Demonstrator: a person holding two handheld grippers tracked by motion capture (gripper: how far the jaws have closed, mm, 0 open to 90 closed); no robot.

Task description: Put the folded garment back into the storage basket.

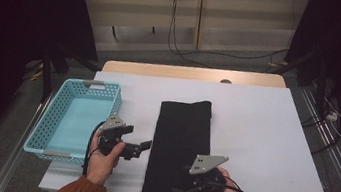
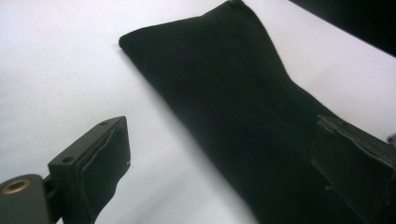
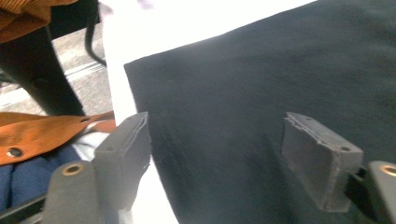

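Note:
A black folded cloth (image 1: 179, 143) lies lengthwise in the middle of the white table (image 1: 263, 139). My left gripper (image 1: 142, 148) is just off the cloth's left edge, pointing at it, jaws open. In the left gripper view the cloth (image 2: 224, 93) runs diagonally; one pad is over bare table and the other over the fabric, with the left gripper (image 2: 219, 135) holding nothing. My right gripper (image 1: 180, 191) is at the cloth's near end. In the right gripper view the right gripper (image 3: 217, 126) stands open just above the cloth (image 3: 261, 93), close to its near corner, with nothing pinched.
A light blue perforated basket (image 1: 49, 114) sits at the table's left edge, beside my left hand. The table's near edge runs just behind the right gripper. White surface stretches to the right of the cloth. An orange sleeve (image 3: 37, 133) lies below the table edge.

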